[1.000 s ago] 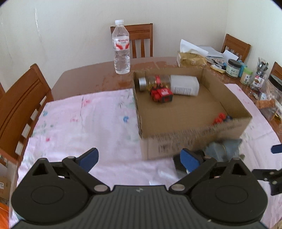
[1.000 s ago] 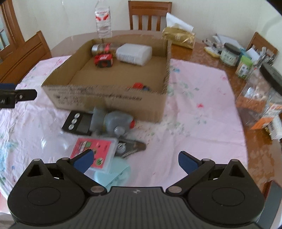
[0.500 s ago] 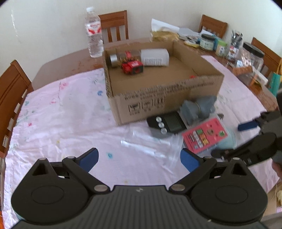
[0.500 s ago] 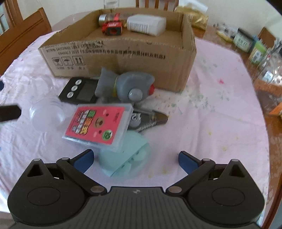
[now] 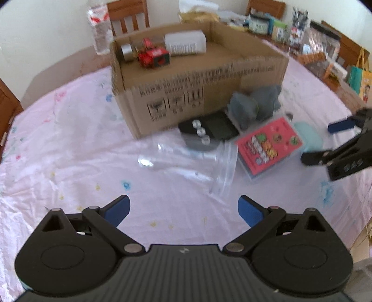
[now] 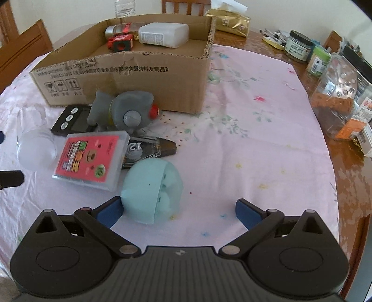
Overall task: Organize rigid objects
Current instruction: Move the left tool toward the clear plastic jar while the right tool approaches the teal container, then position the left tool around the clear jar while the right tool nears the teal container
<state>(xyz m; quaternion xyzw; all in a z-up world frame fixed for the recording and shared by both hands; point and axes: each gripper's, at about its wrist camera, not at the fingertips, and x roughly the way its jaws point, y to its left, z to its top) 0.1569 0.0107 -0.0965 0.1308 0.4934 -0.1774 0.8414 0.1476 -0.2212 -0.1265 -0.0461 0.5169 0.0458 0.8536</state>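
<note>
A cardboard box [image 6: 130, 76] stands on the pink tablecloth and holds a white bottle [image 6: 164, 35], a red block [image 6: 121, 43] and a jar. In front of it lie a grey toy [image 6: 126, 111], a black timer [image 6: 69, 118], a red card case [image 6: 90, 160], a clear plastic cup [image 5: 190, 162] on its side and a pale blue round case [image 6: 152, 185]. My right gripper [image 6: 177, 209] is open, its left finger beside the blue case. My left gripper [image 5: 183, 209] is open and empty, just short of the clear cup.
Jars, packets and a clear container [image 6: 339, 97] crowd the table's right side. A water bottle [image 5: 100, 30] and wooden chairs [image 5: 127, 14] stand behind the box. A gold tissue pack [image 6: 232, 22] lies at the back.
Both grippers have come lower and closer to the loose objects in front of the box. The blue case now lies at my right gripper's left finger. Both stay open.
</note>
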